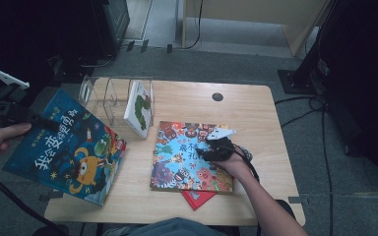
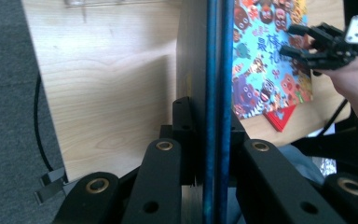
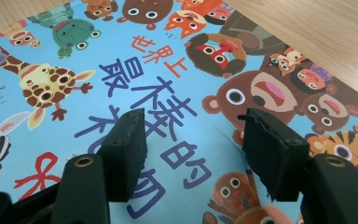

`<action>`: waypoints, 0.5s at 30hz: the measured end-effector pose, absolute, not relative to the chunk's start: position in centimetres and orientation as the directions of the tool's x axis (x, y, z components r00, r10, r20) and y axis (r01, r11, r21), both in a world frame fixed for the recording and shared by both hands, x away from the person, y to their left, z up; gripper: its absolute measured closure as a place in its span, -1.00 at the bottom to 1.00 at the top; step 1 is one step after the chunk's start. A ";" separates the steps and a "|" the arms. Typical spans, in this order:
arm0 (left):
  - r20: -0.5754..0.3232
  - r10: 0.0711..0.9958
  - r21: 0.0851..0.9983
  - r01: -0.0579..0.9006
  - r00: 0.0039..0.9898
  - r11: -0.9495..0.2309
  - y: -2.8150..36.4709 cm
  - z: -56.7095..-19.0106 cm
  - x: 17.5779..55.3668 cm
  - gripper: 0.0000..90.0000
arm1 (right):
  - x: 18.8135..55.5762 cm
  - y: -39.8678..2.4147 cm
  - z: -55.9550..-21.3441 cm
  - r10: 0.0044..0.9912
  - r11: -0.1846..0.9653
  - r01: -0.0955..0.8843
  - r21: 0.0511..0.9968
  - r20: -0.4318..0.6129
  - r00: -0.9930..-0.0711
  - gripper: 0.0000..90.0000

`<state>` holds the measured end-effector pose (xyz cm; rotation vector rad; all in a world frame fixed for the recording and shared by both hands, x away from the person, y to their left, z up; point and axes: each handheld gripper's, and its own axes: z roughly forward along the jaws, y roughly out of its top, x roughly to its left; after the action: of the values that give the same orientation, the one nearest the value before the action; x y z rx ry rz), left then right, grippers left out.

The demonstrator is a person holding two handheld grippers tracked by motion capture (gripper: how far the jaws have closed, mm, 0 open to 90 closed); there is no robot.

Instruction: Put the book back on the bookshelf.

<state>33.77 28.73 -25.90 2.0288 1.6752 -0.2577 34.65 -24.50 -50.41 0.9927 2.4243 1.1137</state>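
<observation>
Spanning most of the high view, the wooden table (image 1: 256,105) carries a clear book stand (image 1: 109,96) at its far left corner, and everything else is best placed against that stand. One white picture book (image 1: 139,109) leans upright in the stand's right-hand slot; the slots to its left look free.

Nearer the person than the stand and to its left, the dark blue monster book (image 1: 69,147) hangs tilted over the table's left edge, its long axis running from the near side up toward the stand. The left gripper (image 1: 27,118) is clamped on the book's outer edge; in the left gripper view the blue cover (image 2: 216,93) stands edge-on between the closed jaws. This hand is the nearer one to the stand, so slotting the book in looks like its job, and that would call for swinging the book upright and parallel to the dividers.

Well to the right of the stand, the animal-cover book (image 1: 189,157) lies flat on a red book (image 1: 198,198). The right gripper (image 1: 215,147) rests over it with jaws spread wide, gripping nothing.
</observation>
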 end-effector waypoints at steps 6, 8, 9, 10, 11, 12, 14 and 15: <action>-0.426 0.884 0.237 0.967 0.190 -0.094 29.5 -25.6 35.3 0.84 | 34.7 -24.5 -50.4 0.694 0.464 0.465 0.754 0.017 -0.720 -0.13; -0.418 0.891 0.232 0.969 0.178 -0.085 29.7 -25.4 35.9 0.85 | 34.7 -24.5 -50.4 0.694 0.464 0.466 0.754 0.018 -0.720 -0.13; -0.415 0.893 0.232 0.970 0.172 -0.078 29.9 -25.2 36.3 0.84 | 34.7 -24.5 -50.4 0.694 0.463 0.466 0.754 0.018 -0.720 -0.13; -0.416 0.894 0.232 0.970 0.166 -0.072 30.0 -25.2 36.5 0.84 | 34.7 -24.5 -50.4 0.694 0.463 0.466 0.754 0.018 -0.720 -0.13; -0.416 0.894 0.232 0.970 0.165 -0.071 30.2 -25.1 36.6 0.84 | 34.7 -24.5 -50.4 0.695 0.462 0.468 0.753 0.020 -0.719 -0.13; -0.417 0.895 0.234 0.970 0.158 -0.062 30.3 -25.0 36.8 0.84 | 34.7 -24.5 -50.4 0.695 0.462 0.468 0.753 0.020 -0.718 -0.13; -0.413 0.898 0.240 0.969 0.150 -0.052 30.6 -24.7 37.2 0.84 | 34.6 -24.5 -50.4 0.695 0.462 0.468 0.753 0.020 -0.718 -0.13; -0.410 0.900 0.242 0.969 0.146 -0.047 30.7 -24.6 37.4 0.84 | 34.6 -24.5 -50.4 0.695 0.463 0.468 0.753 0.019 -0.719 -0.13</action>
<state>37.42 30.71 -24.59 1.9755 1.7819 -0.2018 34.65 -24.50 -50.41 0.9929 2.4245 1.1133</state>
